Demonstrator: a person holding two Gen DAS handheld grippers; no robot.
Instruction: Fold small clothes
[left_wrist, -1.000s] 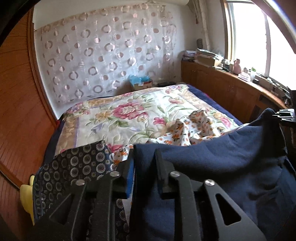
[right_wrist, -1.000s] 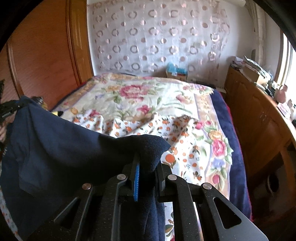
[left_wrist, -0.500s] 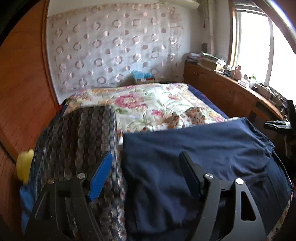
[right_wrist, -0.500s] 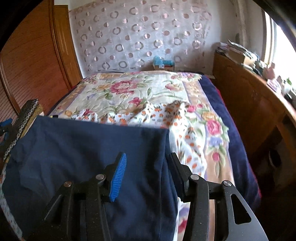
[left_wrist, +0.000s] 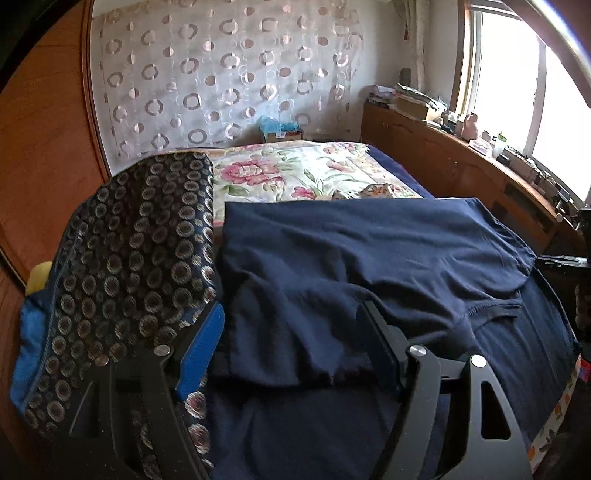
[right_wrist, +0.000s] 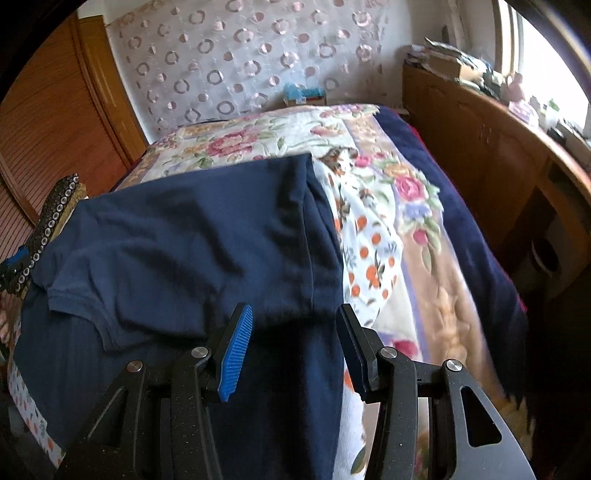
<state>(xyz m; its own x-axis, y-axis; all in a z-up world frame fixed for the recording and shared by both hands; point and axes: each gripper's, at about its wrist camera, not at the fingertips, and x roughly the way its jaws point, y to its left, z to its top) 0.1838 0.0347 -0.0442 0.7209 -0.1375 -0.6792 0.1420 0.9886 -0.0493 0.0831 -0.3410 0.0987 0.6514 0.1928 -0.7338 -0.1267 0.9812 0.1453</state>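
Both tools released shirt (left_wrist: 369, 251); bedspread (left_wrist: 295, 173) mostly hidden.

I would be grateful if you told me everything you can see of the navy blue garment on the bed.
The navy garment is a soft, matte knit, seemingly a T-shirt, with a hemmed short sleeve. It lies folded over itself, slightly wrinkled, on the floral bedspread. A circle-patterned dark cloth borders one side and an orange-dotted white fabric the other. The left gripper and right gripper stand open over its near edge, gripping nothing.
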